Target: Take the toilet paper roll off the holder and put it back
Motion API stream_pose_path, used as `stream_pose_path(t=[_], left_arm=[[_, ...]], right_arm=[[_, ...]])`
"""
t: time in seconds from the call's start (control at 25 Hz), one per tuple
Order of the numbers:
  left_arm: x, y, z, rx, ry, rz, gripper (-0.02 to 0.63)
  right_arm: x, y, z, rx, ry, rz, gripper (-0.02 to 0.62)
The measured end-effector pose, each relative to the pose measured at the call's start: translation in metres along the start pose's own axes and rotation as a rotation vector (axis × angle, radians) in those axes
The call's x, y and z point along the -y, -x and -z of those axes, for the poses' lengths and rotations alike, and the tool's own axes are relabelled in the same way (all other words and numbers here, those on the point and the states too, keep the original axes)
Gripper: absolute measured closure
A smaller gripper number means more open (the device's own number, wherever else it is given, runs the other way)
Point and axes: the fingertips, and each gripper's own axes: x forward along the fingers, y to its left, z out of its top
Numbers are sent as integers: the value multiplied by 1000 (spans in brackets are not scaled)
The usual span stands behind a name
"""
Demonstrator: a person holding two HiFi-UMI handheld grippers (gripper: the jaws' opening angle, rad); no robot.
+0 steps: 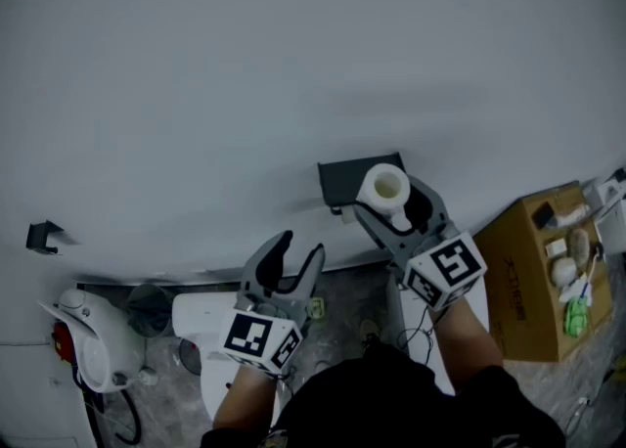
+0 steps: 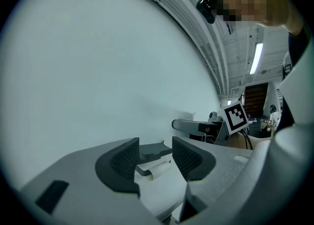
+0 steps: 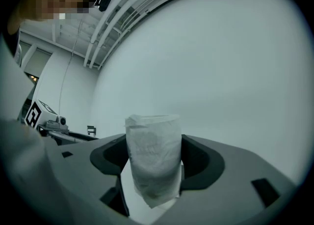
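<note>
roll (image 1: 383, 188) clenched upright in r gripper (image 1: 393, 211), near wall holder (image 1: 344, 180); l gripper (image 1: 300, 250) released, empty

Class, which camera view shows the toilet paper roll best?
The right gripper view: the toilet paper roll fills the middle, upright between the right gripper's jaws, its crinkled surface plain. The head view shows it small, end-on, beside the dark holder. The left gripper view does not show it for certain.

Left of the holder (image 1: 342, 180), the wall (image 1: 196, 65) is bare, with free room before it. On the right a cardboard box (image 1: 523, 285) stands near and narrows the passage.
</note>
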Motion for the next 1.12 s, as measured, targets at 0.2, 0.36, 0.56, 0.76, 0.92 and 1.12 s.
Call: stream_pose_path(t=[0.2,0.36,0.56,0.76,0.92,1.12], left_arm=[[7,37,12,-14,22,43,400],[15,66,31,-36,53,91,402],[38,85,49,-60,91,140,415],[70,93,46,-55,78,164,455],[93,96,40,-30,82,141,529],[145,95,40,-23,76,111,601]], right_arm=[[-34,27,11,-23,-12,51,285],[-62,54,26,-50,-16,100,285],[-86,94,40,-92,-23,144,285],[-90,131,35,-87,-25,171,285],[-88,160,29,-71,-29,170,285],[-71,214,25,-53,-48,166,285]])
